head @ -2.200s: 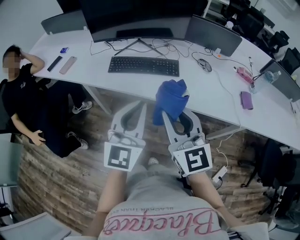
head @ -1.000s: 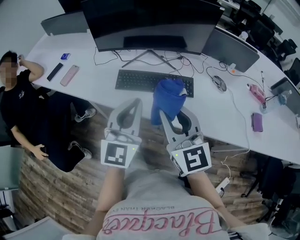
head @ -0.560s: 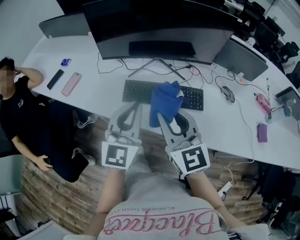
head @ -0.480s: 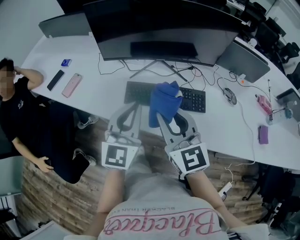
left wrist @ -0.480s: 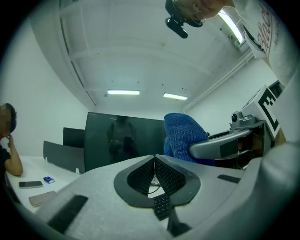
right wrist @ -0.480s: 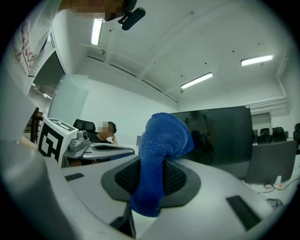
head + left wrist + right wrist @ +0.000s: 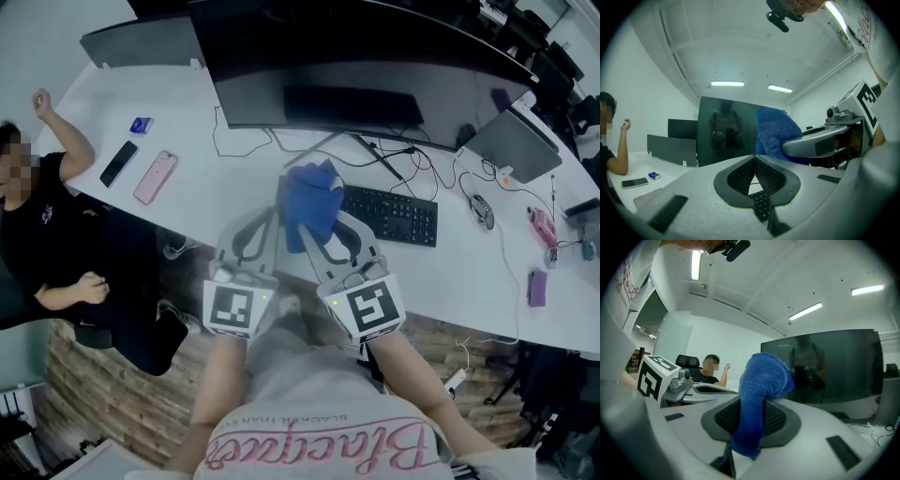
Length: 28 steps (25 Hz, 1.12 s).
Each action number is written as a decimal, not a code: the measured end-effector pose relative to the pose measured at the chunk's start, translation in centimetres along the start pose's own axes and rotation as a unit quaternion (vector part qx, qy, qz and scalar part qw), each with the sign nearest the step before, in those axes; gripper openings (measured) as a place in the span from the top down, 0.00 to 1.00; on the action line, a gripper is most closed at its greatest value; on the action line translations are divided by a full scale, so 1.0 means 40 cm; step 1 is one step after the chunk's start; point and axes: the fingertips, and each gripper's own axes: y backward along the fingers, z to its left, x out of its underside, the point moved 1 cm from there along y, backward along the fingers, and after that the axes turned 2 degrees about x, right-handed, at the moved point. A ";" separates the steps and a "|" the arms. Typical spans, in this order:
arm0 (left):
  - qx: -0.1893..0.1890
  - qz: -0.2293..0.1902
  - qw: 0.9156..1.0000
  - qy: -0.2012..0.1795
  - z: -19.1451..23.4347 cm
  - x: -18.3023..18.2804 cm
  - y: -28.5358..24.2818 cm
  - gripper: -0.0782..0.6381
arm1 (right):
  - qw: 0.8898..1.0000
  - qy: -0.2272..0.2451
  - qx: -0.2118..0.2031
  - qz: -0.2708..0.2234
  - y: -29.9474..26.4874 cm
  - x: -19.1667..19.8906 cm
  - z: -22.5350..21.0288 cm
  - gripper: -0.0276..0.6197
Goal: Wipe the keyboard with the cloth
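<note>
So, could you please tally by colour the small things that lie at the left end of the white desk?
Black: 1, the slim device
Pink: 1, the phone
Blue: 1, the small box
Total: 3

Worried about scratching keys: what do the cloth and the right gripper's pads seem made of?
Cloth: blue, likely microfibre or terry. It shows a fine ribbed nap, looks matte and hangs limp.
Pads: black, probably rubber. They look matte with a fine grid texture. How soft they are cannot be told.
</note>
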 end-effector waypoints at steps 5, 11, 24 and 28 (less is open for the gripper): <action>-0.010 0.020 1.000 0.008 0.080 0.048 -0.009 0.88 | 0.999 -0.025 -0.019 0.020 -0.088 0.029 0.021 0.82; -0.039 0.051 0.997 0.034 0.177 0.121 0.002 0.88 | 0.996 -0.054 -0.050 0.051 -0.191 0.084 0.063 0.82; -0.065 0.110 0.990 0.067 0.320 0.256 -0.032 0.88 | 0.968 -0.178 -0.088 0.154 -0.364 0.251 0.098 0.82; -0.054 0.131 0.987 0.077 0.327 0.297 -0.055 0.88 | 0.954 -0.205 -0.072 0.205 -0.384 0.321 0.088 0.82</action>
